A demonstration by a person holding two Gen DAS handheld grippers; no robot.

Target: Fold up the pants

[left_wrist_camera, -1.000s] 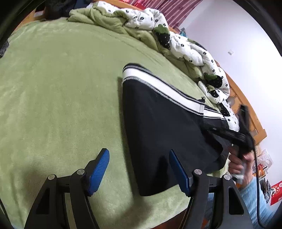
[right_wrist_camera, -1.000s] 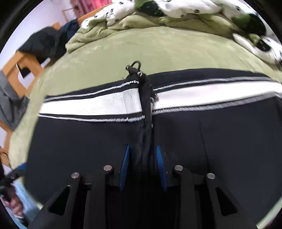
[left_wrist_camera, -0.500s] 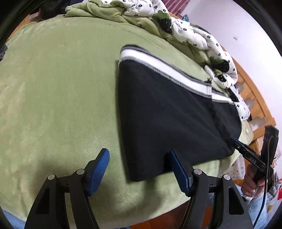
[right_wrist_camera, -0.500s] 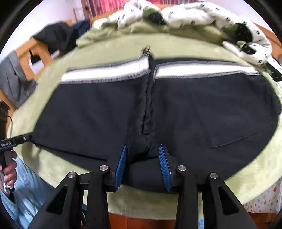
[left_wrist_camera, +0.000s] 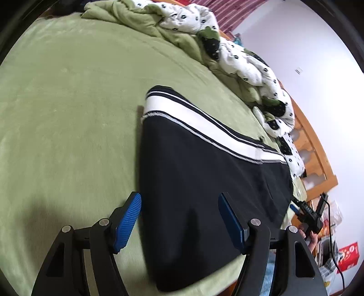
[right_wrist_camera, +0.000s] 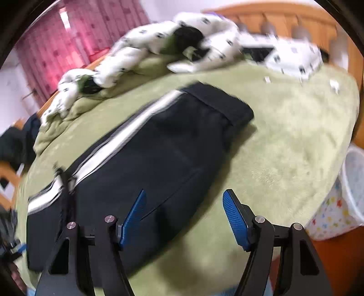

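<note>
Black pants (left_wrist_camera: pixel 200 182) with a white side stripe lie folded flat on the green bedspread (left_wrist_camera: pixel 68 113). My left gripper (left_wrist_camera: pixel 179 218) is open and empty, hovering over the near left corner of the pants. In the right wrist view the pants (right_wrist_camera: pixel 147 159) stretch from lower left to the waistband at upper right. My right gripper (right_wrist_camera: pixel 184 218) is open and empty, above the near edge of the pants. The right gripper also shows far right in the left wrist view (left_wrist_camera: pixel 304 211).
A rumpled white spotted quilt (left_wrist_camera: pixel 238 59) lies along the far side of the bed. A wooden bed frame (right_wrist_camera: pixel 295 20) stands behind. A white bin (right_wrist_camera: pixel 350 186) stands off the bed at the right. Dark clothes (right_wrist_camera: pixel 13 145) lie at the far left.
My right gripper has let go of the pants' middle fold, opened, and swung right towards the waistband end. My left gripper stayed open and moved closer over the pants' corner.
</note>
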